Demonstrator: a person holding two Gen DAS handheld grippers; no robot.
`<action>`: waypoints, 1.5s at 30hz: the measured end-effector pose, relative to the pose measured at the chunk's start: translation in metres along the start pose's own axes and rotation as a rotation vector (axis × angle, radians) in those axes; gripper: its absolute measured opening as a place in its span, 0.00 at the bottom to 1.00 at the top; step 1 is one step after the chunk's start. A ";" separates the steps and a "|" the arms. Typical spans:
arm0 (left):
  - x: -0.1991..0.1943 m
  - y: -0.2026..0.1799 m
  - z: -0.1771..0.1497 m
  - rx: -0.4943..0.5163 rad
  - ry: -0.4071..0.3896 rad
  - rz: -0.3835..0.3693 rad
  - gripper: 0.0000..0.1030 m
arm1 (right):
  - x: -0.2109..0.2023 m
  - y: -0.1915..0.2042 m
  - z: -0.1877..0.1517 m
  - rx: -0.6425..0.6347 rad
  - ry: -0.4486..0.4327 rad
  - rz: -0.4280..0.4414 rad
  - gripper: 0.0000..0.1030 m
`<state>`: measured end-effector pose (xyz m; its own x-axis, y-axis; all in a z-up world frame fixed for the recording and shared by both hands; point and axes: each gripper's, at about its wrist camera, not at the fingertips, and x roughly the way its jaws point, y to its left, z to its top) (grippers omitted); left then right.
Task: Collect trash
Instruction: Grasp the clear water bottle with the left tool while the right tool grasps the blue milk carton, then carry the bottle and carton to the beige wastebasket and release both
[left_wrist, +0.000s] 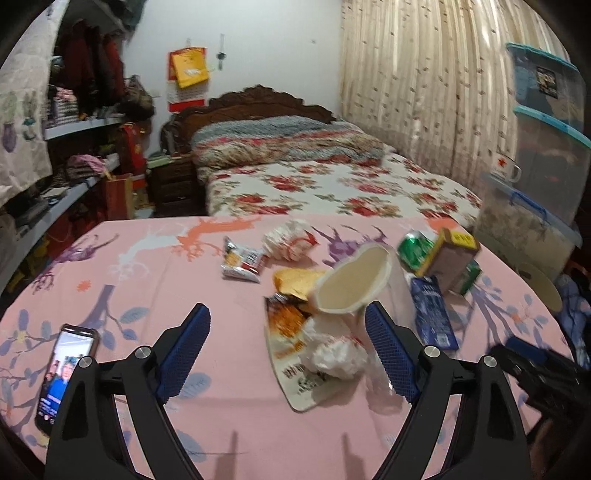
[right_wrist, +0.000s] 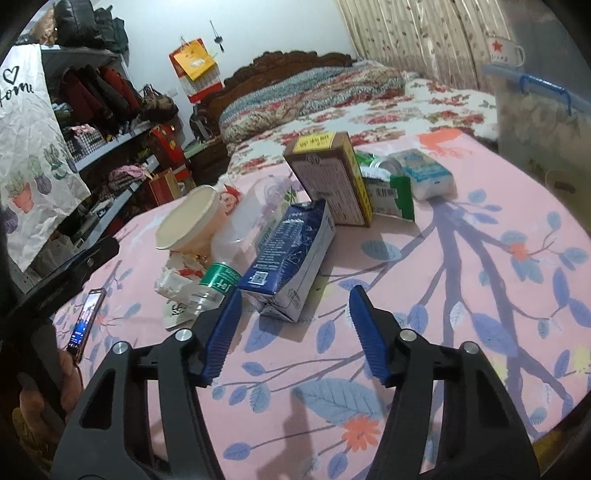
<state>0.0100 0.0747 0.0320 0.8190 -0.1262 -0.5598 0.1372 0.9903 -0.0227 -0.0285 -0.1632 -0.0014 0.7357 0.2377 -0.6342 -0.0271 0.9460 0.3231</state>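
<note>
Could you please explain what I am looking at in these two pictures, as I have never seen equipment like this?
There is no robot here: a person holds a two-finger gripper in each hand, and each carries a fisheye camera looking along its blue-padded fingers. One picture is from the left gripper, the other from the right gripper. Both are open and hold nothing. On the pink tablecloth lies rubbish: a paper bowl, crumpled tissue, a snack wrapper, a blue carton, a brown box, a clear bottle and a green can. A lit phone lies at the left edge.
</note>
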 end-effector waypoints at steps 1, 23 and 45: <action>0.000 -0.001 -0.002 0.005 0.005 -0.014 0.77 | 0.005 0.001 0.001 0.000 0.014 0.004 0.59; 0.046 -0.057 -0.015 0.104 0.163 -0.212 0.64 | 0.037 -0.013 -0.002 -0.068 0.129 0.044 0.49; 0.072 -0.115 -0.025 0.314 0.244 -0.180 0.36 | 0.001 -0.050 -0.031 -0.186 0.080 0.063 0.51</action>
<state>0.0395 -0.0469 -0.0262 0.6155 -0.2407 -0.7505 0.4596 0.8832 0.0936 -0.0469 -0.2031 -0.0398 0.6724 0.3076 -0.6733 -0.2015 0.9513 0.2334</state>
